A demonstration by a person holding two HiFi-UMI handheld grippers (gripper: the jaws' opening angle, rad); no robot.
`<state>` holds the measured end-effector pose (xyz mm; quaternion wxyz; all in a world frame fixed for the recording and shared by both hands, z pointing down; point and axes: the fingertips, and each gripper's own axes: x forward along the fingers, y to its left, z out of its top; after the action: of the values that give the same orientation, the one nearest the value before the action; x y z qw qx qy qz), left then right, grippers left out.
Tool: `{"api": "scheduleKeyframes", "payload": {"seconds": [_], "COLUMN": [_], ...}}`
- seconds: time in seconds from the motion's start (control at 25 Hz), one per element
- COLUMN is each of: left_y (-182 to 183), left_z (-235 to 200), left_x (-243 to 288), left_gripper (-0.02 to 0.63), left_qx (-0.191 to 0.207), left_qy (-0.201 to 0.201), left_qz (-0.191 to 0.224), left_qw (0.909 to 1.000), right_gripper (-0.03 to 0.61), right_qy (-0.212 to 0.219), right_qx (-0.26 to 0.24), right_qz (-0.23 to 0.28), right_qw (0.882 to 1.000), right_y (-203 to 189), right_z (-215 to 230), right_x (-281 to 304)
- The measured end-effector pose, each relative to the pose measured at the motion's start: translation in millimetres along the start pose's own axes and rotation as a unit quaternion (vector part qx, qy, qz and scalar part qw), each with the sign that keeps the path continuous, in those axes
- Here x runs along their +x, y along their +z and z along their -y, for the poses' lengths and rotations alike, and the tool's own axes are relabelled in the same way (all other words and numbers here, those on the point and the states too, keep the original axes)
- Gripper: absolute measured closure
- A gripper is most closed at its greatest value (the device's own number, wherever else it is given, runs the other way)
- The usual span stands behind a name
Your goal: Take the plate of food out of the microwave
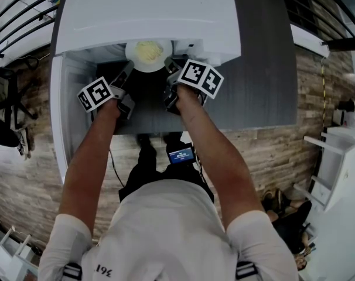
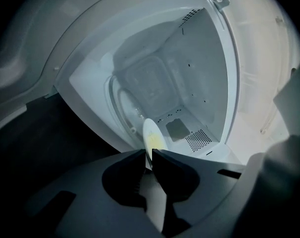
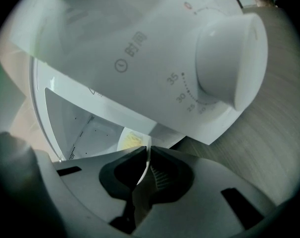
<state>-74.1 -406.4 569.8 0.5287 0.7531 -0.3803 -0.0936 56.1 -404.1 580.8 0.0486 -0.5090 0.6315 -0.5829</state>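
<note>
Right claw (image 3: 148, 151) pinching plate (image 3: 130, 142), timer dial (image 3: 231, 58)

Kitchen-like corner: microwave (image 1: 148, 10) on grey counter (image 1: 265, 69).

Round white plate (image 1: 132, 50) of yellow food (image 1: 148, 51), level, at mouth of open white microwave (image 1: 148, 10)

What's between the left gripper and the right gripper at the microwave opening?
The round white plate of yellow food, clearest in the head view. The left gripper and the right gripper each pinch its rim from opposite sides.
</note>
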Motion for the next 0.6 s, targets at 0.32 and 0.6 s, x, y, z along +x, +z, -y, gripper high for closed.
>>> {"api": "scheduleKeyframes", "payload": {"seconds": [0.32,0.6], "left_y": [-8.3,-18.5], "left_z": [-0.3,0.5], "left_x": [-5.2,-13.0], "left_gripper": [0.577,0.577], "left_qx": [-0.01,-0.011], "left_qy": [0.004,0.007], "left_qz": [-0.007,-0.01], "left_qw": [0.9999,0.9999], "right_gripper": [0.551,0.551], "right_qy": [-0.005,-0.006], "right_qx": [-0.017,-0.027], "right_qz": [-0.003,-0.006], "right_qw": [1.0,1.0], "right_y": [-3.8,-9.6], "right_z": [2.2,5.2], "right_x": [-4.9,-9.7]}}
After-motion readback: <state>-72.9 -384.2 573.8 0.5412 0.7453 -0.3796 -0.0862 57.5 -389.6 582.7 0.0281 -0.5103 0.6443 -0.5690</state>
